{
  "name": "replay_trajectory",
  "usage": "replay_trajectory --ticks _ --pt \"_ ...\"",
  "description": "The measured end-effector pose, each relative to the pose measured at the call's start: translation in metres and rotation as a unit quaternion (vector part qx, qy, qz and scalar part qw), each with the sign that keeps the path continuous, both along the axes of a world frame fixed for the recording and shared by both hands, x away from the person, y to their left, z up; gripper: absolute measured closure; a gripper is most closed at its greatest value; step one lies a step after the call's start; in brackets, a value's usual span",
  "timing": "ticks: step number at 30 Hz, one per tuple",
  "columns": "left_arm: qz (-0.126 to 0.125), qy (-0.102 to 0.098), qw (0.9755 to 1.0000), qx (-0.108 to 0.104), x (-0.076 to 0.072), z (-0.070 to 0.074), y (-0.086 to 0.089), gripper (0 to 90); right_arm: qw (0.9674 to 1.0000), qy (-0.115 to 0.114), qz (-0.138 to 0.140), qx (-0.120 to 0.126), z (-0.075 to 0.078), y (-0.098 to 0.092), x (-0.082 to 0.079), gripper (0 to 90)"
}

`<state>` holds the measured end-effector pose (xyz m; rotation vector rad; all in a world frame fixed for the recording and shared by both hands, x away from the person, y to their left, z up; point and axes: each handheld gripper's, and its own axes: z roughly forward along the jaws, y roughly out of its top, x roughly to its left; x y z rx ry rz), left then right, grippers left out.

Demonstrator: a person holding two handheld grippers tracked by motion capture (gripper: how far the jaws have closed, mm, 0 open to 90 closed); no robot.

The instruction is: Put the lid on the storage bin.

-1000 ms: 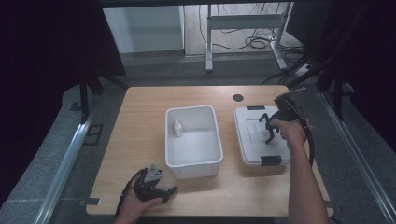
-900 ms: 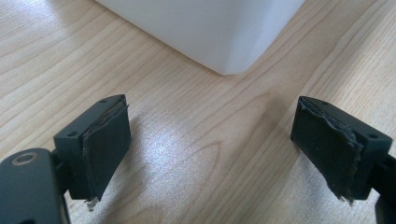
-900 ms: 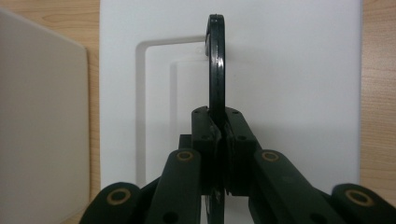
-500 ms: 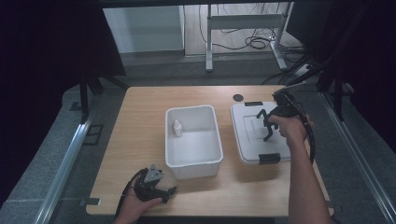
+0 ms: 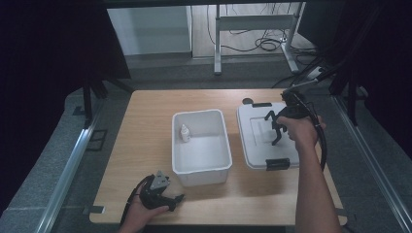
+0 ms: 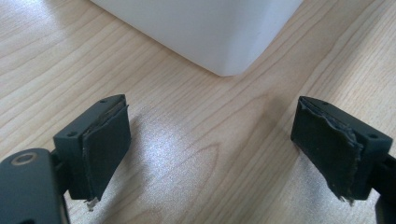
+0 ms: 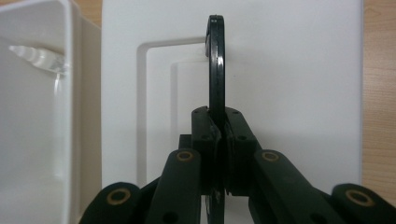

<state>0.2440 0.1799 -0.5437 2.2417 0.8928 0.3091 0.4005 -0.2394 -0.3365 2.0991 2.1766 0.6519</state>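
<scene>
A white open bin (image 5: 201, 175) stands mid-table with a small clear bottle (image 5: 184, 133) lying inside at its far left. To its right is the white lid (image 5: 255, 150) with a black arched handle (image 7: 215, 70). My right gripper (image 5: 274, 127) is shut on that handle from above; in the right gripper view the jaws (image 7: 218, 123) pinch the thin handle edge-on over the lid (image 7: 303, 70). My left gripper (image 5: 177, 199) rests open on the table by the bin's near left corner, and its pads (image 6: 105, 144) hold nothing, with the bin (image 6: 205, 28) just ahead.
Black latches sit at the lid's near edge (image 5: 277, 164) and far edge (image 5: 261, 104). A small black round spot (image 5: 247, 101) lies on the wooden table (image 5: 145, 126) behind the lid. The right gripper's cable (image 5: 321, 145) trails along the forearm. Metal rails flank the table.
The right gripper, shut on the handle, and the lid have shifted slightly away from me and toward the bin. The left gripper has stayed put.
</scene>
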Motion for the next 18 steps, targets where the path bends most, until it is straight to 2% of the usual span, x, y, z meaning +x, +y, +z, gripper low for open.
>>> replay_trajectory --ticks 3,10,18 --pt "-0.001 0.0 1.0 0.0 0.0 0.0 0.0 11.9 1.0 -0.007 -0.003 -0.001 0.015 0.007 -0.006 85.5" --pt "-0.004 -0.001 1.0 0.0 0.001 0.0 -0.001 11.8 0.9999 -0.015 0.0 0.0 0.034 0.025 -0.014 85.5" --pt "-0.004 -0.001 1.0 0.0 0.001 0.0 -0.001 11.8 0.9997 -0.019 0.014 0.008 0.038 0.034 -0.014 85.5"
